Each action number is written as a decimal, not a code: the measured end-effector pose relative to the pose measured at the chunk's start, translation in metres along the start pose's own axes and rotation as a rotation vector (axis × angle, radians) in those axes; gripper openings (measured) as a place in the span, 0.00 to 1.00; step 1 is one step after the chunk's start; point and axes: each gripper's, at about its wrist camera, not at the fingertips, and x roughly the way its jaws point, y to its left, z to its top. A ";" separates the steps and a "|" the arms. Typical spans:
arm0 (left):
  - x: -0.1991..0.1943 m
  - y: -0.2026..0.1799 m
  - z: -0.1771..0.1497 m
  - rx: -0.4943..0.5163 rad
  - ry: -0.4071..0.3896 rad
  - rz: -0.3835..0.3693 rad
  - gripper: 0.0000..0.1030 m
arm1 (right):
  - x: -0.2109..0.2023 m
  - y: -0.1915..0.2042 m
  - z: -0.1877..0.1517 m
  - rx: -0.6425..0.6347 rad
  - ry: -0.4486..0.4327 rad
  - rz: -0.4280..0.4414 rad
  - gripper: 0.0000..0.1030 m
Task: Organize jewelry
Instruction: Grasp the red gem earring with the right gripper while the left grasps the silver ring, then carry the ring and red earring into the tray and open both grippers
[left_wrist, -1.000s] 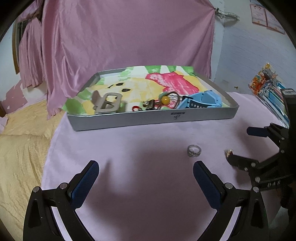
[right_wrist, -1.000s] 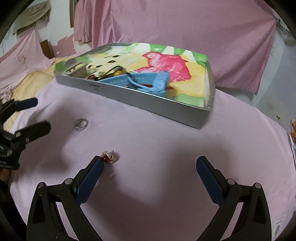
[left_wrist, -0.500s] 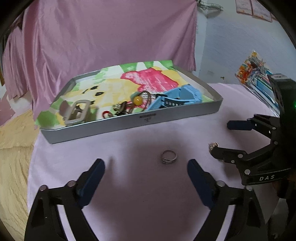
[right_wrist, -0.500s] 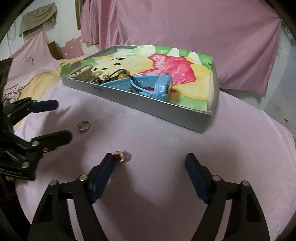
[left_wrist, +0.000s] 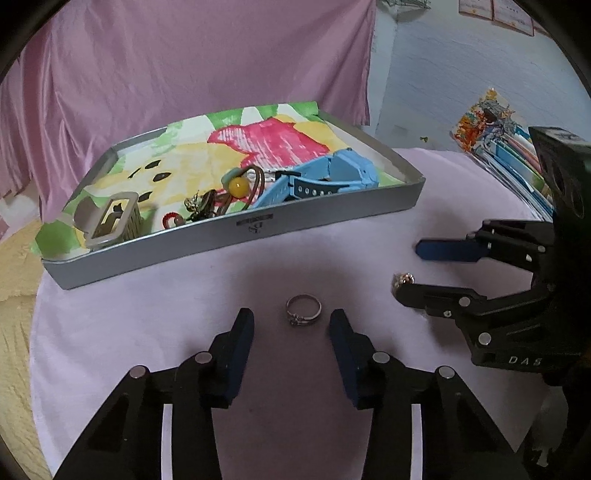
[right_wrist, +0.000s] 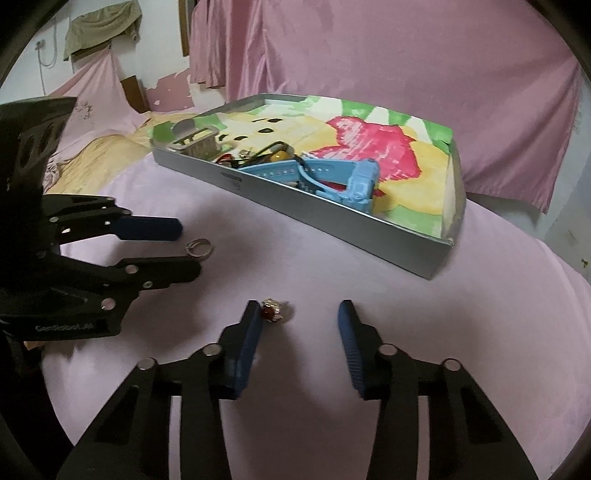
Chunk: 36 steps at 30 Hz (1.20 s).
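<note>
Pink-draped room, pink tablecloth (left_wrist: 147, 332), both jaws closing around rings, neither gripped yet

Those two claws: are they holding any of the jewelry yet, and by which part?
Nothing yet. The left claw is closing around the silver ring, the right claw around the red-stone piece; both still lie on the cloth.

Dim, soft indoor light; my hand-held grippers cast blurry shadows on the desk (left_wrist: 147, 314); fisheye corners black, edges warped.
</note>
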 end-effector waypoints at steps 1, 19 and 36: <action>0.001 0.000 0.000 -0.001 0.000 -0.001 0.35 | 0.000 0.001 0.000 -0.003 -0.001 0.004 0.31; -0.003 0.004 0.000 -0.049 -0.032 -0.052 0.17 | -0.004 0.006 -0.001 0.049 -0.029 0.066 0.10; -0.029 0.028 0.010 -0.162 -0.188 -0.024 0.16 | -0.017 0.001 0.019 0.180 -0.213 0.110 0.10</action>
